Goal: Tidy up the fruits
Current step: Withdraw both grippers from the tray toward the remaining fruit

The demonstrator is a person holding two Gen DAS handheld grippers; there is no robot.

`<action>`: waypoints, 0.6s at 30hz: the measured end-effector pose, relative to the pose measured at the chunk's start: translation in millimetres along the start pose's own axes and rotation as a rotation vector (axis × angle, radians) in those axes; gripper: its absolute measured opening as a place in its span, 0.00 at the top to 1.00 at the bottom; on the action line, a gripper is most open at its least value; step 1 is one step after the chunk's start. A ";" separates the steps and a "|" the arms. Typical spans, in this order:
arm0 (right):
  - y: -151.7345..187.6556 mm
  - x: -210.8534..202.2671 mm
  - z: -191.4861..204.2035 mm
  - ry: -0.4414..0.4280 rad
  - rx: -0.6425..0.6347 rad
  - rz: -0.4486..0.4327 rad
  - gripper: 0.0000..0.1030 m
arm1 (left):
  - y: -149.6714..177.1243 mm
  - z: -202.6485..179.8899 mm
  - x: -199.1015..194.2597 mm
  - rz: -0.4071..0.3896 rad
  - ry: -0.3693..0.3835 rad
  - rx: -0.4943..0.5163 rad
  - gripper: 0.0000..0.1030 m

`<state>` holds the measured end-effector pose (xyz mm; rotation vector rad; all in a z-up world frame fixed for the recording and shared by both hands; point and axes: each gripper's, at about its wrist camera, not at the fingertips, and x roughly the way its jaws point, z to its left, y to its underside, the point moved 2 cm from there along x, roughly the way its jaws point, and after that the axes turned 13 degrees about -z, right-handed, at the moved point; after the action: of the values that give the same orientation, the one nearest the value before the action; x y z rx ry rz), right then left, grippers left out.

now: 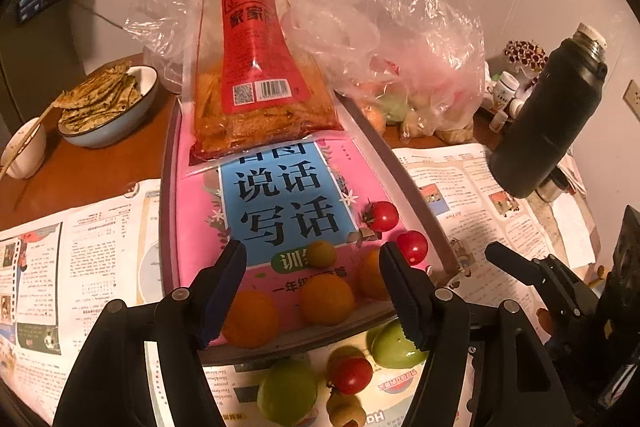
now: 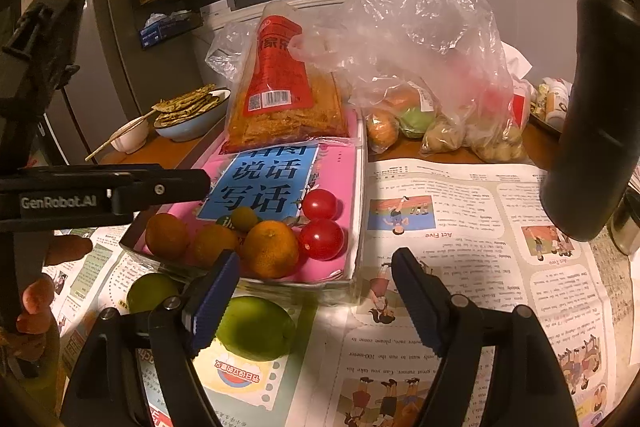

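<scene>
A shallow tray (image 1: 404, 163) holds a pink book, with three oranges (image 1: 327, 299), two cherry tomatoes (image 1: 382, 215) and a small greenish fruit (image 1: 320, 253) at its near end. My left gripper (image 1: 312, 259) hovers open above these fruits, its pads touching nothing. On the newspaper in front of the tray lie two green fruits (image 1: 286, 391), a cherry tomato (image 1: 350, 375) and a brown longan (image 1: 346, 411). My right gripper (image 2: 316, 263) stands open over the tray's near right corner (image 2: 352, 279), with a green fruit (image 2: 256, 327) just below its left finger. The oranges (image 2: 270, 247) and tomatoes (image 2: 321, 239) show beyond it.
A red snack bag (image 1: 256, 79) lies on the book's far end. Clear plastic bags of produce (image 2: 432, 99) sit behind on the right, next to a dark flask (image 1: 548, 115). A bowl of flatbread (image 1: 104, 99) and a small cup (image 1: 26, 151) stand at the left. Newspaper (image 2: 460, 227) covers the table.
</scene>
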<state>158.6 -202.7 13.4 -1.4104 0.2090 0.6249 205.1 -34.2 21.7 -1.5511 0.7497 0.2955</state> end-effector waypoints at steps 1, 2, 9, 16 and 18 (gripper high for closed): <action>-0.3 -0.3 0.2 0.000 -0.001 -0.001 0.24 | -0.3 0.5 -1.7 -0.003 0.000 -0.002 0.31; -0.5 -0.9 0.4 0.000 -0.002 -0.001 0.24 | -0.4 1.1 -4.3 -0.008 -0.001 -0.005 0.31; -3.2 -6.0 0.7 0.003 -0.001 -0.011 0.23 | -0.9 4.2 -20.0 -0.033 0.000 -0.006 0.31; -6.0 -11.6 2.5 0.003 -0.003 -0.024 0.18 | 1.1 9.2 -32.0 -0.050 -0.016 -0.008 0.30; -6.6 -13.0 3.1 0.001 -0.002 -0.027 0.17 | 2.1 9.9 -34.9 -0.056 -0.028 -0.005 0.29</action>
<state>150.7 -203.6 25.9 -1.4131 0.1899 0.6023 180.1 -14.8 39.4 -1.5670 0.6832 0.2767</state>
